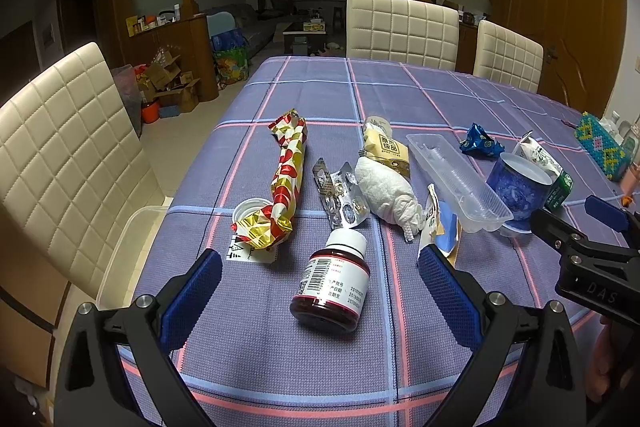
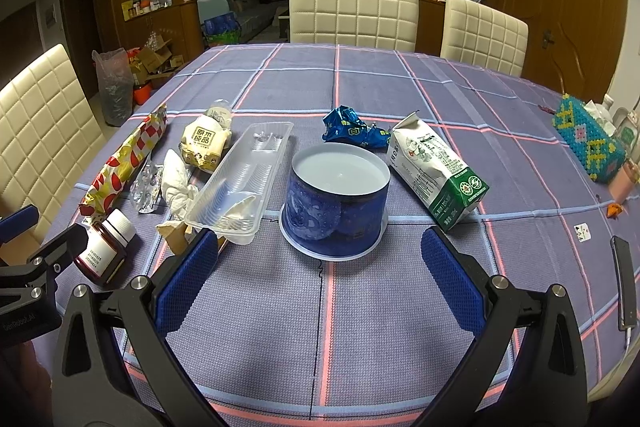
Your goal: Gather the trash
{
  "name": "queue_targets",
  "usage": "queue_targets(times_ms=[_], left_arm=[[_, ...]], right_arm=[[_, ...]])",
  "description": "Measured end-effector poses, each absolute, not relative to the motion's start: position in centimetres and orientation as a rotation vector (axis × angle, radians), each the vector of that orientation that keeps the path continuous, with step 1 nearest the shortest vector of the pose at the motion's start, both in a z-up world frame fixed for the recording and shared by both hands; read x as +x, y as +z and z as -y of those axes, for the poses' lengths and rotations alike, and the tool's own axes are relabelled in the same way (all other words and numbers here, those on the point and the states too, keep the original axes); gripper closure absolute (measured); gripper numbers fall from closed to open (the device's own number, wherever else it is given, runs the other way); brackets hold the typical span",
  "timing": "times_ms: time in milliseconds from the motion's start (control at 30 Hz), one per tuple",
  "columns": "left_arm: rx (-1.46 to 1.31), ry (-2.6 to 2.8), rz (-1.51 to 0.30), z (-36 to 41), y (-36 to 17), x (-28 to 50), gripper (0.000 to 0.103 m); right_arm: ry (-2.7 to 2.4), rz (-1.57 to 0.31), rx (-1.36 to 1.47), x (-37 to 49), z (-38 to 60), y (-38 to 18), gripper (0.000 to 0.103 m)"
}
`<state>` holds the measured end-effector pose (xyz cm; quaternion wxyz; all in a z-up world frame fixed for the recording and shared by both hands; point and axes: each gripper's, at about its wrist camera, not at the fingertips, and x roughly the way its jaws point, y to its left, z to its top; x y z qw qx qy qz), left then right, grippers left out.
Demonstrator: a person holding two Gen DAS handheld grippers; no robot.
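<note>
Trash is seen strewn across a counter (image 2: pixel 360 307) draped in purple plaid cloth. The left gripper (image 1: pixel 320 279) is held with jaws spread wide around a dark red pill bottle with a white cap (image 1: pixel 334 281) lying on its side. The right gripper (image 2: pixel 320 259) is likewise held agape, just before a round blue tub (image 2: pixel 338 201). A white-and-green milk carton (image 2: pixel 436 169) lies toppled beside the tub.
</note>
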<state>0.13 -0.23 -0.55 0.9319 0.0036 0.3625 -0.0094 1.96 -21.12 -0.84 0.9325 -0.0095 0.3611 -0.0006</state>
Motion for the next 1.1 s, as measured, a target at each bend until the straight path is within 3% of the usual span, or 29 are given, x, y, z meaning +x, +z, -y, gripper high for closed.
queue_targets(times_ms=[1100], left_arm=[[0.002, -0.024, -0.754, 0.69, -1.01, 0.18, 0.007]], right_arm=[[-0.001, -0.743, -0.017, 2.07, 21.18, -0.92, 0.003]])
